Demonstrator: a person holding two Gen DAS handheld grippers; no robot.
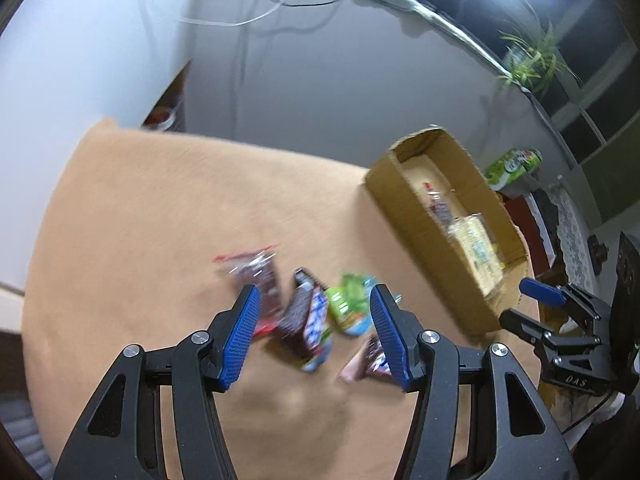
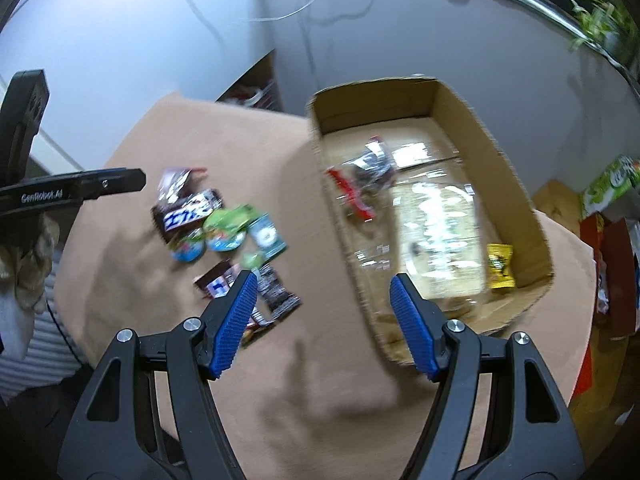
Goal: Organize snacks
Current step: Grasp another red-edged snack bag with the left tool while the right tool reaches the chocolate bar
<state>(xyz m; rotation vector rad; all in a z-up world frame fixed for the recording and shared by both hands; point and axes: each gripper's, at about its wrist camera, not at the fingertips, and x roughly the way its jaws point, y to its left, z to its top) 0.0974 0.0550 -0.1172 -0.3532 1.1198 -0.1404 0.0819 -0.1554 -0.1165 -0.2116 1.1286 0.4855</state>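
The left gripper (image 1: 316, 336) hangs with its jaws spread wide and nothing between them, above the pile of snacks (image 2: 218, 232) on the tan table cover (image 1: 140, 220). The pile lies left of the cardboard box (image 2: 516, 184) and holds a brown bar (image 1: 298, 318), green-and-blue packets (image 1: 348, 306) and a dark striped wrapper (image 2: 280, 292), several overlapping or touching.

Risk 1: the wrappers overlap, so a closing stroke on the brown bar may also catch a neighbouring packet, or push the pile sideways instead of pinching one item.

Risk 2: both views are blurred, which suggests fast motion. A hasty descent may drive the fingertips into the cover and bunch it.

The right gripper (image 2: 324, 312) is also spread and empty. It hangs between the pile and the near left wall of the box. The box already contains a red-edged packet (image 2: 352, 196), a large clear pack (image 2: 432, 236) and a yellow sachet (image 2: 500, 266).

Risk 3: the two grippers work close together, so crossing paths may cause a collision.

Risk 4: a low carry may strike the box wall and shift the box toward the table's right edge.
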